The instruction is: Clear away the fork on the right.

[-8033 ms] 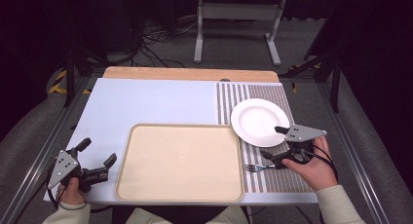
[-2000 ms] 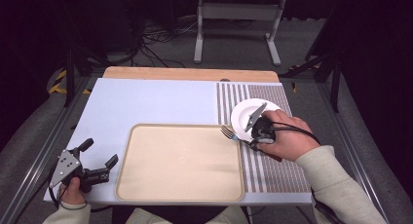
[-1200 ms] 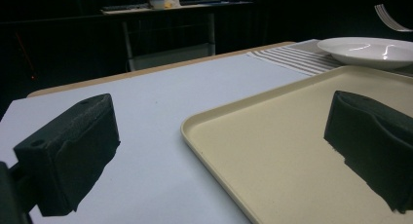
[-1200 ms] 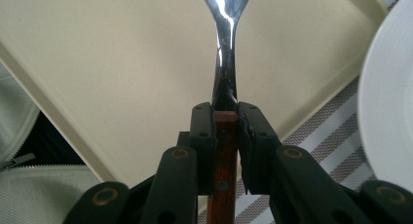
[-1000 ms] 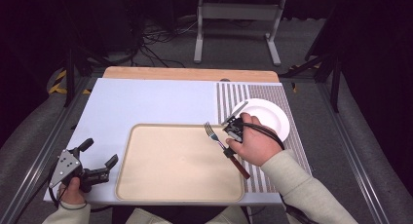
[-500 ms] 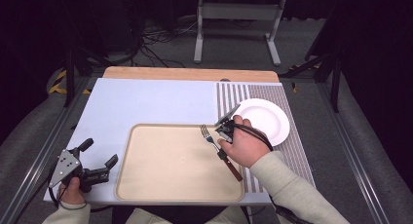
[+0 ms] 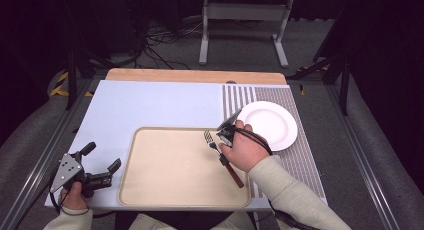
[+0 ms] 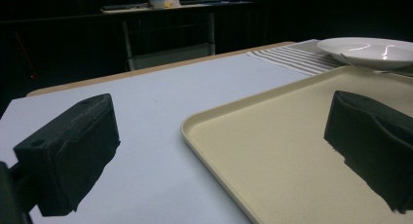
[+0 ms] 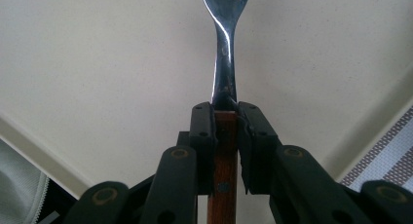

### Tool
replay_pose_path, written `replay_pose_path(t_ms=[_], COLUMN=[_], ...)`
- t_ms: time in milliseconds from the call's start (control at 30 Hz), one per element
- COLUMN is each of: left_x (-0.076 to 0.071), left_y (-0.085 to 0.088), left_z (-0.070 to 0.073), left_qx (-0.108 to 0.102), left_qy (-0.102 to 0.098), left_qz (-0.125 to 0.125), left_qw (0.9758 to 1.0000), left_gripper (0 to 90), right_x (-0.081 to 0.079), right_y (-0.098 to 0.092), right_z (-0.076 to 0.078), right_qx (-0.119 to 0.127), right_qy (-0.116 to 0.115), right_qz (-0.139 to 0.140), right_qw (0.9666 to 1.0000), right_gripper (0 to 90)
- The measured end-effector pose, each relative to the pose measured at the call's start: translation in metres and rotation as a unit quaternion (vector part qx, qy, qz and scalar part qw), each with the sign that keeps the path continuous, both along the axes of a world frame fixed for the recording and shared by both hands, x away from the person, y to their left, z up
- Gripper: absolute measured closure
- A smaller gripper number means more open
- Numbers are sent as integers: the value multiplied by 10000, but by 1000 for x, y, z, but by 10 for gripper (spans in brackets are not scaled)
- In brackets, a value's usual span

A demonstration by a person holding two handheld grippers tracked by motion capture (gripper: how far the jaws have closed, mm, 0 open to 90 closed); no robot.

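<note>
A: Your right gripper (image 7: pixel 226 136) is clenched on the fork (image 7: pixel 216 151) – in the right gripper view the 2 pads pinch the wooden handle right where it meets the steel neck

B: And where does the fork sit?

A: Over the right part of the beige tray (image 7: pixel 170 170), tines pointing away from you and toward the tray's far edge, the brown handle running back under your right hand (image 7: pixel 245 152). From the high view I can't quite tell whether the tines touch the tray or hang just above it; the right gripper view has the steel head (image 9: pixel 225 0) close over the tray's pale surface

B: What about my other hand?

A: Your left gripper (image 7: pixel 102 174) is released. In the left gripper view its 2 black pads (image 8: pixel 68 151) stand wide apart with nothing between them, 1 over the light blue mat (image 7: pixel 150 105) and the other over the tray's near left corner. Your left hand (image 7: pixel 75 195) holds it low at the table's front left, just beside the tray's left rim

B: Anything else nearby?

A: The white plate (image 7: pixel 272 122) lies on the striped placemat (image 7: pixel 300 155), just beyond your right hand and off the tray's far right corner
</note>
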State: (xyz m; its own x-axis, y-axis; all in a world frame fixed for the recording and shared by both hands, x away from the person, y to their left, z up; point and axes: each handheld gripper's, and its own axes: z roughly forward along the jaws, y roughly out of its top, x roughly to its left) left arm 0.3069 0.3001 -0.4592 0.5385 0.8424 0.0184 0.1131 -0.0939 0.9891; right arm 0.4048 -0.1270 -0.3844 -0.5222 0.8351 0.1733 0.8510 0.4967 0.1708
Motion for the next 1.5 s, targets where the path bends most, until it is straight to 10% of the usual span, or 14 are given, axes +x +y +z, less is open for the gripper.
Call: replay_pose_path(t_ms=[967, 1333, 1500], left_x=[0, 0, 0], left_y=[0, 0, 0], left_z=[0, 0, 0], left_qx=[9, 16, 23], left_qy=[12, 6, 6], left_qz=[-29, -36, -37], left_qw=[10000, 10000, 10000], left_gripper=[0, 0, 0], right_x=[2, 0, 1], right_y=[4, 7, 12], right_z=[-27, -18, -13], right_qx=[-156, 147, 607], right_qy=[408, -259, -715], right_qz=[-354, 68, 536], right_qw=[9984, 9995, 9941], right_gripper=[771, 449, 205])
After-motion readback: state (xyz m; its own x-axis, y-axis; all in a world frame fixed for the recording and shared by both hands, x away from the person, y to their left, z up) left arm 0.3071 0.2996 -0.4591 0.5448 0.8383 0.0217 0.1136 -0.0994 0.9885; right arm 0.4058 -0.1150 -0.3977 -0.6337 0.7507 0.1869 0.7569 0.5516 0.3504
